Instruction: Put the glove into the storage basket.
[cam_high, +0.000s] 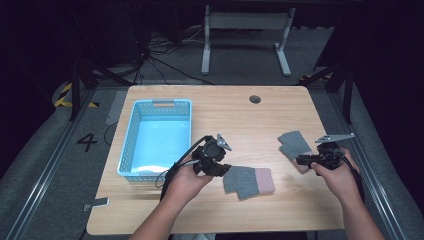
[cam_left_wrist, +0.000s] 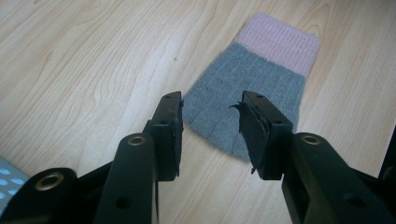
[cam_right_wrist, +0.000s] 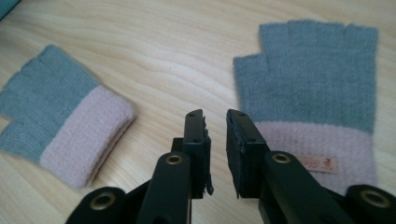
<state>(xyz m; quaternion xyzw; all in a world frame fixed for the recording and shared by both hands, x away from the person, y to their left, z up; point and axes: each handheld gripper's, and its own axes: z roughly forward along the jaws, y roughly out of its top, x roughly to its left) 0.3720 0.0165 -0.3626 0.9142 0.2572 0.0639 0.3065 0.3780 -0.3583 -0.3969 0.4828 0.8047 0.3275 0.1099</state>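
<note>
Grey-and-pink gloves lay flat on the table: near glove before our spread, empty left tongs; far glove beside our slightly parted, empty right tongs. Next, probably, grasping each for the basket.

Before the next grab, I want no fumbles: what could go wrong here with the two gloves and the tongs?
1. The left tongs hang open over the near glove's flat finger end; pinching there may catch just one knit layer, or scrape the table.
2. The right tongs have only a narrow gap, open beside the far glove's pink cuff; they may push it aside.
3. The basket is across the table, so a loose grip may drop a glove.
</note>
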